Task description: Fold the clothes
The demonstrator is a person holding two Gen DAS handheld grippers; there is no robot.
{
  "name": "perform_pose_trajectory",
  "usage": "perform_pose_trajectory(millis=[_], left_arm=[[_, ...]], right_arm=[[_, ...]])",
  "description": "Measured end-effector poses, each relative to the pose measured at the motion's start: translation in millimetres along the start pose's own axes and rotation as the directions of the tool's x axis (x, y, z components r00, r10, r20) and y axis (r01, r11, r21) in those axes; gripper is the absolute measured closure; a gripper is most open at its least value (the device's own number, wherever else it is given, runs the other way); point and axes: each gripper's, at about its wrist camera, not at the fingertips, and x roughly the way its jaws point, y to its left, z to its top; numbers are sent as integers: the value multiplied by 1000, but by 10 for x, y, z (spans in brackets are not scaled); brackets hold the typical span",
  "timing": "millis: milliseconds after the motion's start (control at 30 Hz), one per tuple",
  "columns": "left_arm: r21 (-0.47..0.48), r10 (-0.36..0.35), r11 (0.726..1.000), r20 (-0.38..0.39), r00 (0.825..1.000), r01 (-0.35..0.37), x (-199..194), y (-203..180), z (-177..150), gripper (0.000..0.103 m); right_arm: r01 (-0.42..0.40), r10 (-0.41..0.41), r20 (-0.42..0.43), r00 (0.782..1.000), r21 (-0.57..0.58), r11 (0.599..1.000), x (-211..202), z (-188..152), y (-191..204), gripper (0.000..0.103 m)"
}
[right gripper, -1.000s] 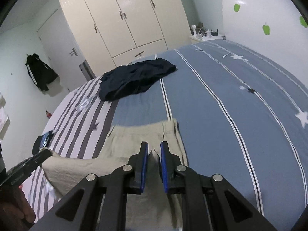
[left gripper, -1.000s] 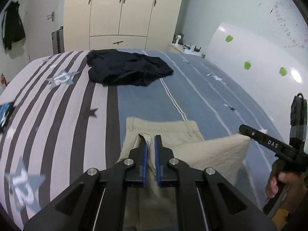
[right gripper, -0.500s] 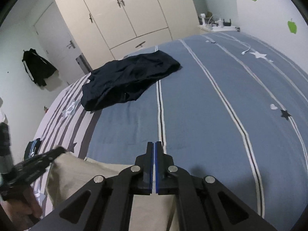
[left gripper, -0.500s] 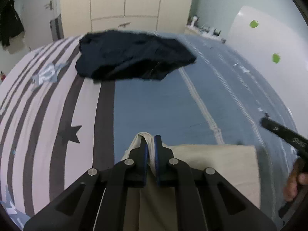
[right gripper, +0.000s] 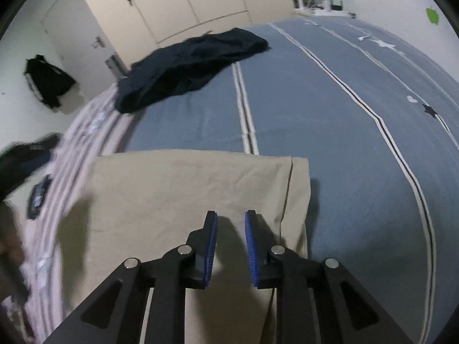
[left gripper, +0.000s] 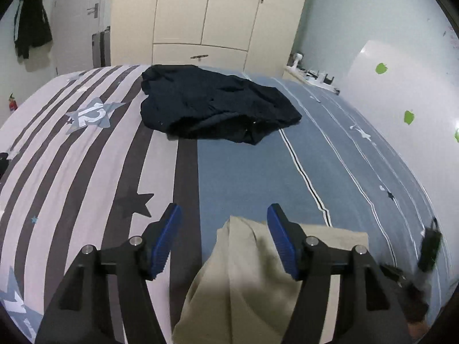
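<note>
Under R tongs [right gripper: 230, 230]: flat khaki fold [right gripper: 186, 189].

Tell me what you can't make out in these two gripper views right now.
- Beige garment: near part hidden under both tools and cut off by the bottom edge in both views.
- Right tool in left view: blurred, at the edge.
- Small dark object on the bed, right view: blurred, unidentifiable.

A home bedroom: a bed [left gripper: 243, 177] with a striped, star-printed cover spreads ahead of the fingers, cream wardrobe doors [left gripper: 206, 14] stand beyond it, and a dark jacket [left gripper: 31, 23] hangs on the wall far left.
</note>
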Motion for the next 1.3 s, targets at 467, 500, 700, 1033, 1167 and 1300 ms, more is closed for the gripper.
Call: perform_pose_trajectory(millis=[467,500,700,1033,1167,1300], left_arm=[[137,-13,990,-129,992,31,849,-159,-476,103],[114,2,993,-125,992,12,892,-55,-455,103],[-1,63,998,-35,997,-63,603,252,-190,103],[110,-196,974,-41,980,199,422,-786,-504,103],[22,-101,994,-96,990,103,922,-474,-667,102],[19,-100,995,-76,992,102,915,-319,-650,101]], right_arm=[[142,-123,154,980,-118,983,413,158,280,83],[150,-129,159,979,-128,980,443,162,296,83],[155,-136,169,976,-106,982,398,230,269,83],[42,-12,226,974,-128,991,-153,18,669,58],[85,-60,174,983,-137,987,270,-126,635,59],[88,-61,188,980,-139,986,352,-124,572,61]])
